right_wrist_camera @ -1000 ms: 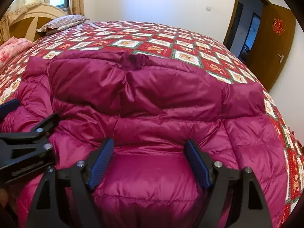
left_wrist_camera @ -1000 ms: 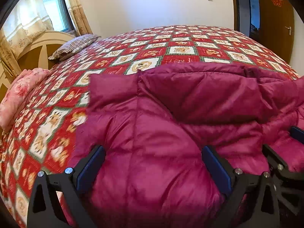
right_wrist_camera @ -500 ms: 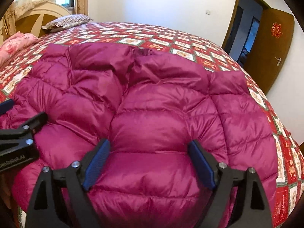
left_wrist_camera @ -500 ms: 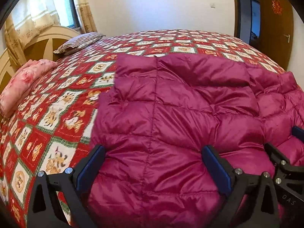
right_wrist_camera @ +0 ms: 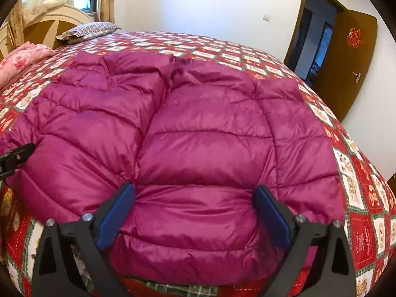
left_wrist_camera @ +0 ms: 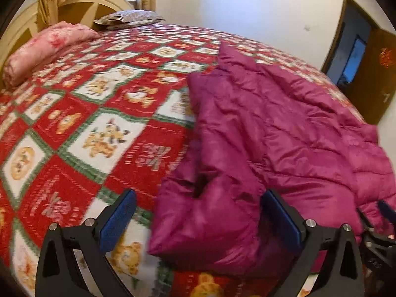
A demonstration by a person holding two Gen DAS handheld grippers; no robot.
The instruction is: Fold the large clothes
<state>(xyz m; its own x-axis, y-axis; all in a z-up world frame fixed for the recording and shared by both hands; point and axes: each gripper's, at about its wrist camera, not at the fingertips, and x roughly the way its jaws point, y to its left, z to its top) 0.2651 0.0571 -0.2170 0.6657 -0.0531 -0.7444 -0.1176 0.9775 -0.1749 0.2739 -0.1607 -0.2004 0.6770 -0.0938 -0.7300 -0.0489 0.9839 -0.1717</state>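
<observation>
- Left wrist view: the left gripper [left_wrist_camera: 198, 219] stands released, jaws wide. The magenta down jacket [left_wrist_camera: 279, 133] lies on the patterned bedspread [left_wrist_camera: 99, 113]; its near corner sits between the pads, ungripped.
- Right wrist view: the right gripper [right_wrist_camera: 195, 214] is opening; the jacket's near edge bulges between the pads. One fold appears laid; further folds likely remain.
</observation>
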